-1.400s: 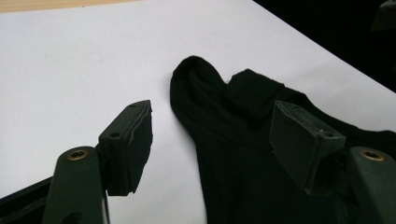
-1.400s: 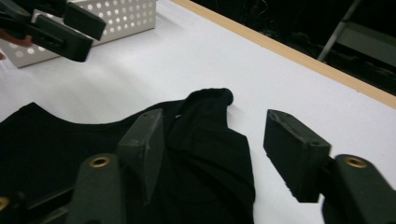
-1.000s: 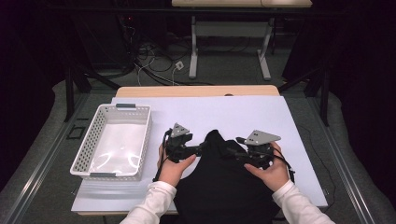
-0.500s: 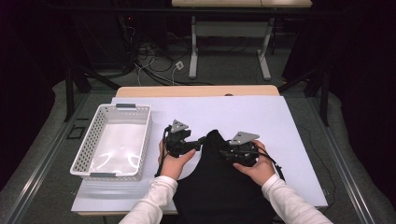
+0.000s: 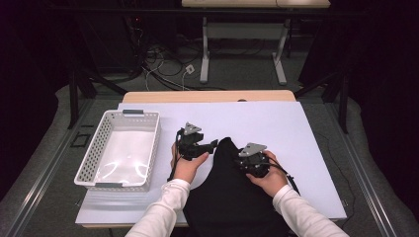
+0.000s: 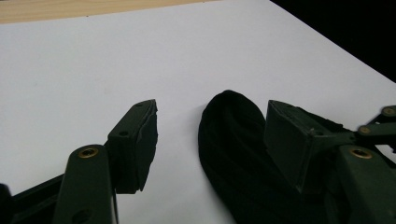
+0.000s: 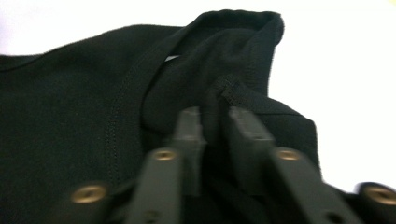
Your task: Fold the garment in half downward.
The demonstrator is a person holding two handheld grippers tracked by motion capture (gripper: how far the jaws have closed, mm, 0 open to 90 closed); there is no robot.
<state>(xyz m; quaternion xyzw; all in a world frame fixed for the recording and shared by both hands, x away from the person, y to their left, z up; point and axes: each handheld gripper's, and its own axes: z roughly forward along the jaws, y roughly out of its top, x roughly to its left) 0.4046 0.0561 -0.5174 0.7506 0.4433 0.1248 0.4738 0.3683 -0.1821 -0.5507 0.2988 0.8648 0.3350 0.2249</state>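
**Black cloth pinched on the right, left jaws spread beside it**

From the high view, a black cloth (image 5: pixel 232 192) lies on the near middle of the white table (image 5: pixel 276 123) and hangs over the near edge between the person's forearms. The left gripper (image 5: pixel 211 144) sits at the cloth's far left edge, held in the left hand (image 5: pixel 187 165). The right gripper (image 5: pixel 246 165) rests on top of the cloth, to the right of the left one, held in the right hand (image 5: pixel 269 175). A white basket (image 5: pixel 150 143) stands on the left side of the table, apart from the cloth.

In the left gripper view, the left gripper (image 6: pixel 210 135) has its jaws spread wide. A rounded edge of the black cloth (image 6: pixel 229 140) lies between them, close to the right-hand jaw, while the other jaw stands over bare white table (image 6: pixel 93 60).

In the right gripper view, the right gripper (image 7: pixel 215 128) has its jaws clenched on a raised fold of the black cloth (image 7: pixel 74 93), a stitched hem bunched between them. White table (image 7: pixel 345 70) shows beyond the cloth.
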